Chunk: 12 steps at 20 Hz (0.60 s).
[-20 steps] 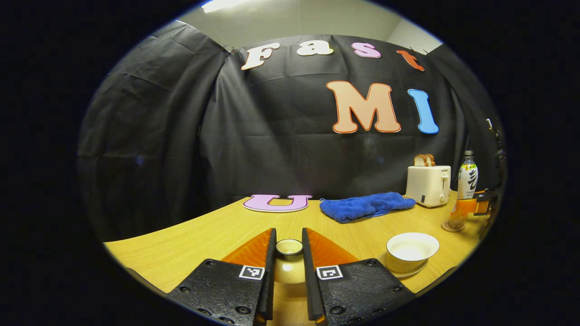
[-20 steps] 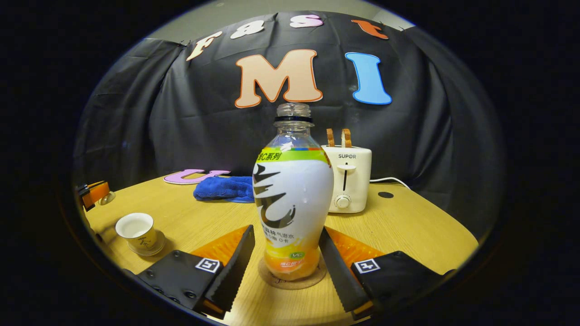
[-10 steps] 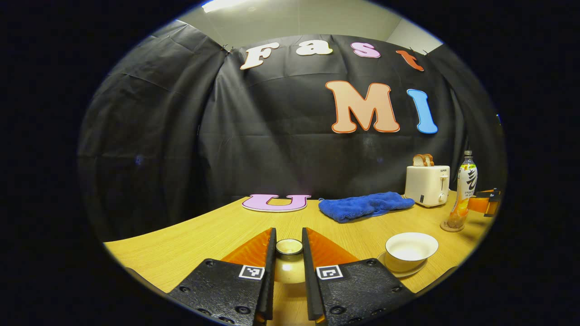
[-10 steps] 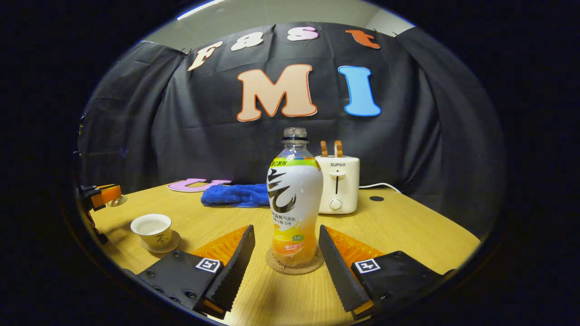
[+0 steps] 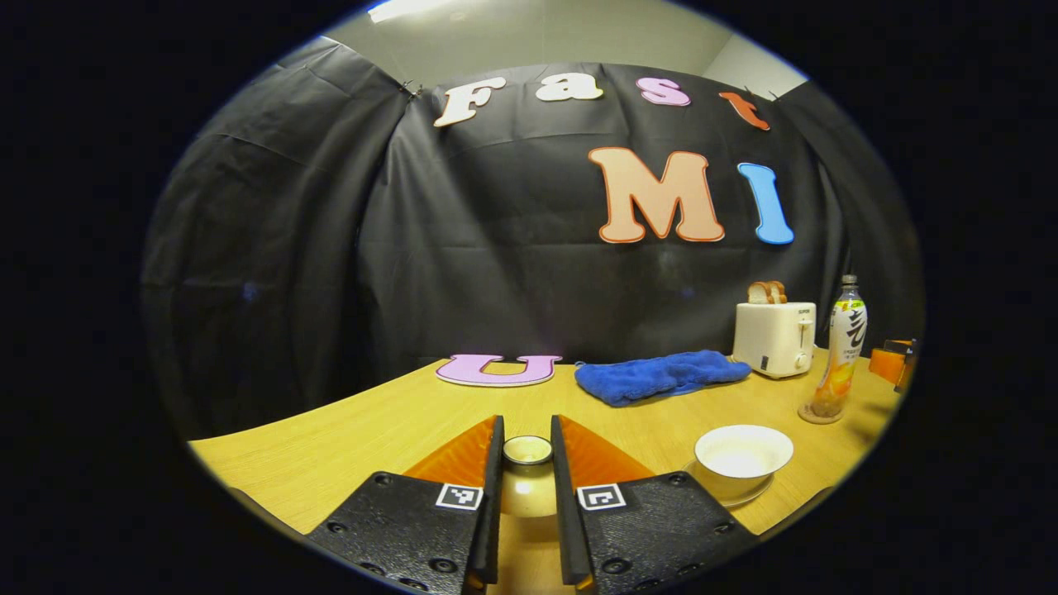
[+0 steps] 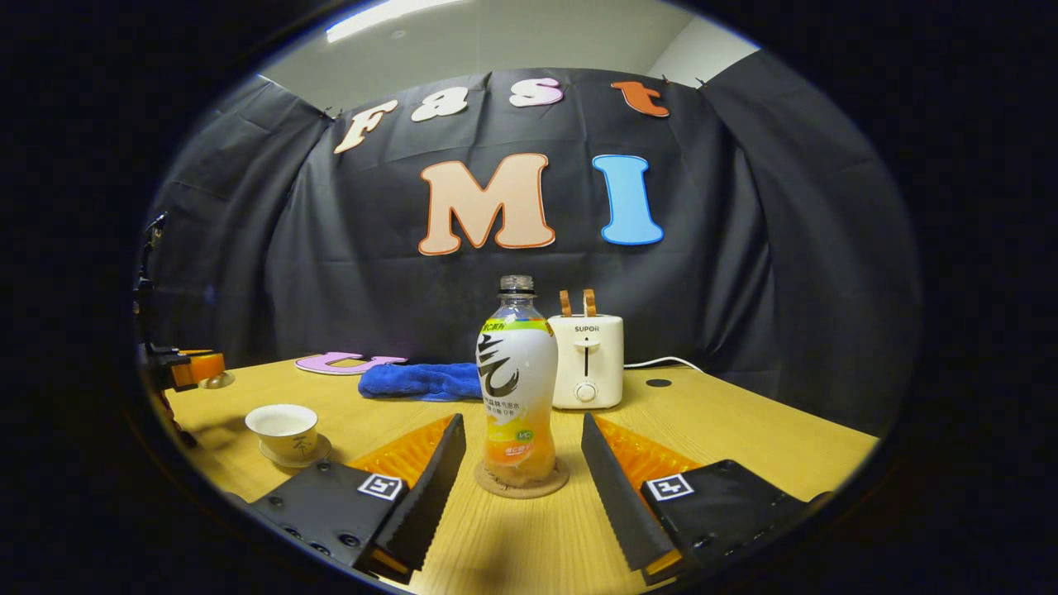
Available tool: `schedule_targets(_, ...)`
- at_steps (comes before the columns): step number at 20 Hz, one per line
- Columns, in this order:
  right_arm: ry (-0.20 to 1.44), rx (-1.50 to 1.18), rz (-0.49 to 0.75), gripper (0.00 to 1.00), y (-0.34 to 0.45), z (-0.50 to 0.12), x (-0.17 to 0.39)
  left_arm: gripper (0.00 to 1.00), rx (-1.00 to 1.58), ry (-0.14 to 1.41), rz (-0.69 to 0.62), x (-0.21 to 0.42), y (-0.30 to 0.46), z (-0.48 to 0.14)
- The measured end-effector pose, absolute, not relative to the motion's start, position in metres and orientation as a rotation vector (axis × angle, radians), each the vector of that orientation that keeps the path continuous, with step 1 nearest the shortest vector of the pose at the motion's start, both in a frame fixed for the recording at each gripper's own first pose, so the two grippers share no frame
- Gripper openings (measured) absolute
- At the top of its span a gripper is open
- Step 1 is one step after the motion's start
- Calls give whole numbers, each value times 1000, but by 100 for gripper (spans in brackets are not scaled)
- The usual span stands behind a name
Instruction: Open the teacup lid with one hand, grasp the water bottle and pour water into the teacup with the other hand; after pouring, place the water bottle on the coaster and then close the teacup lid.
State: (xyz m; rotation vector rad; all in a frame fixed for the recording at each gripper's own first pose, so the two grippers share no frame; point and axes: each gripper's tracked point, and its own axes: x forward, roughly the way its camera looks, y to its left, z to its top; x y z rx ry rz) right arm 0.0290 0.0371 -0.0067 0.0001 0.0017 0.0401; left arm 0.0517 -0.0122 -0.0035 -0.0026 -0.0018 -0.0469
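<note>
Booth evenly lit from ceiling light (image 6: 388,15) seen overhead. Soft shadows cast on table (image 6: 744,430) beside teacup (image 6: 283,430). Strong fisheye curvature noted at edges. Focus sharp centrally; rim detail dimmed, slightly smeared.

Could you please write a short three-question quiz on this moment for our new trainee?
1. True or false: the water bottle stands upright on the coaster.
2. What does the left tool hold? A) the blue cloth B) the teacup lid C) the toaster
3. Fill in: the teacup stands ____, without its lid.

Key: 1 true, and the right tool is open and clear of the bottle. 2 B, the teacup lid. 3 open.
</note>
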Motion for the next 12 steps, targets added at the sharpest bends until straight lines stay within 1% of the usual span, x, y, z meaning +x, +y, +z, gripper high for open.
schedule_targets(1, 1, -1, 16, 87, 32, -6, 26, 27, -4, -2, -78, 52, -19, -4)
schedule_targets(2, 1, -1, -12, 87, 25, -6, 24, 27, -3, -1, -108, 52, -27, -4)
schedule_targets(3, 1, -1, -34, 90, 22, -5, 21, 27, -3, -1, -138, 52, -36, -4)
schedule_targets(4, 1, -2, -43, 90, 20, -4, 21, 27, -7, -1, -168, 52, -45, -3)
schedule_targets(12, 4, -1, -7, 90, 25, -4, 14, 27, -11, -7, -427, 43, -123, -2)
